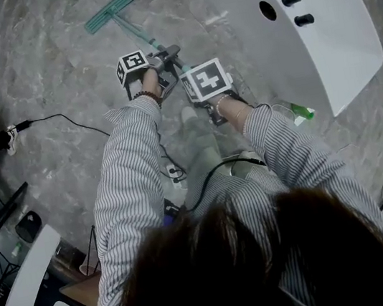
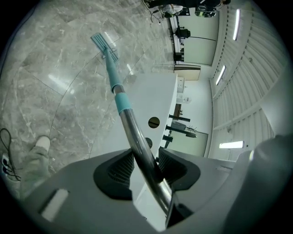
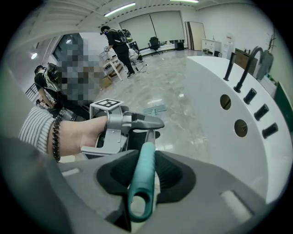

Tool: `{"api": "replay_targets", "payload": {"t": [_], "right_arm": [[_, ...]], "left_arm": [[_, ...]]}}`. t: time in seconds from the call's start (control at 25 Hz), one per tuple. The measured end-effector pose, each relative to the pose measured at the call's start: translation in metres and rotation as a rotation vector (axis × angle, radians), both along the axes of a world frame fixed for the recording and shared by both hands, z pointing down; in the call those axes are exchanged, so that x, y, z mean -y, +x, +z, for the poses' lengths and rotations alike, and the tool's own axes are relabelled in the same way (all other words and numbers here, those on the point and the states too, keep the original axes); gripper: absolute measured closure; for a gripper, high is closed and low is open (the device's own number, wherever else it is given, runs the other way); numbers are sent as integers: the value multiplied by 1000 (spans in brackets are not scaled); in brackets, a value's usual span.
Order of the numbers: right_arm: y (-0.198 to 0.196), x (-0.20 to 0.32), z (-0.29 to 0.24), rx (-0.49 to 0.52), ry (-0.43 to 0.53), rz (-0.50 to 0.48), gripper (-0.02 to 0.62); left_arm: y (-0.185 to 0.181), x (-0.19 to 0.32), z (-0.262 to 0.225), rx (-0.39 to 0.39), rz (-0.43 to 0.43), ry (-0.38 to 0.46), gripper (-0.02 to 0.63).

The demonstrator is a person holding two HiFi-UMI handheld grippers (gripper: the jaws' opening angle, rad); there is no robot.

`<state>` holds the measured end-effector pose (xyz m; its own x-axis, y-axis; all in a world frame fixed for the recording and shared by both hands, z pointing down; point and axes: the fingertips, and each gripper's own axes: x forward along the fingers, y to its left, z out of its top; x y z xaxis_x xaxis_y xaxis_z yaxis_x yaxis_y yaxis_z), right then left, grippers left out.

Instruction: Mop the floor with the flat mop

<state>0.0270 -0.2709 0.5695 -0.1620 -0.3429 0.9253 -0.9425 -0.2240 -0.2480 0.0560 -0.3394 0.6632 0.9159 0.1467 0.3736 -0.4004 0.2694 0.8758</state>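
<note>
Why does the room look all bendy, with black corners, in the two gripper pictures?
Left gripper view: the wide-angle lens bows the ceiling lights and blackens corners; the mop pole gleams. Right gripper view: same rounding, so the white counter curves. Head view: straighter, glossy floor.

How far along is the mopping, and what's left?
Done: both grippers hold the flat mop; the left gripper clamps its metal pole, the right gripper its teal end grip. In hand: the mop head lies flat on the marble floor, out ahead. Left: no wet track shows, so the mopped share can't be told; treat the floor as still to do.
</note>
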Motion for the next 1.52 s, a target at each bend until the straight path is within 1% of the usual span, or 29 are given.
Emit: {"api": "replay_targets", "payload": {"t": [0.12,0.28,0.4,0.6,0.76,0.96,1.16,1.28,1.4,1.52], "right_arm": [[-1,-19,1,3,1,1,483],[-3,-45,-4,1,14,25,483],[-5,-78,-7,4,20,36,483],[-4,-151,-10,19,31,57,483],[-1,-222,-12,19,28,54,483],[5,-327,-16,18,32,42,483],[10,-435,-9,5,12,-4,483],[14,-499,-4,2,0,-15,483],[18,-555,-10,9,2,-17,483],[21,-600,-25,5,11,-24,483]], "left_arm": [[-1,-20,1,12,15,0,437],[-3,-46,-4,1,-10,-4,436],[-5,-79,-7,-3,-31,-11,436],[-5,-153,-9,9,32,1,436],[-2,-225,-11,-2,20,-8,436],[6,-331,-16,-13,47,1,434],[11,-437,-11,-56,-9,2,434],[15,-498,-7,-68,-42,1,434],[19,-555,-11,-72,-46,-11,434],[22,-604,-23,-78,-26,-44,434]]}}
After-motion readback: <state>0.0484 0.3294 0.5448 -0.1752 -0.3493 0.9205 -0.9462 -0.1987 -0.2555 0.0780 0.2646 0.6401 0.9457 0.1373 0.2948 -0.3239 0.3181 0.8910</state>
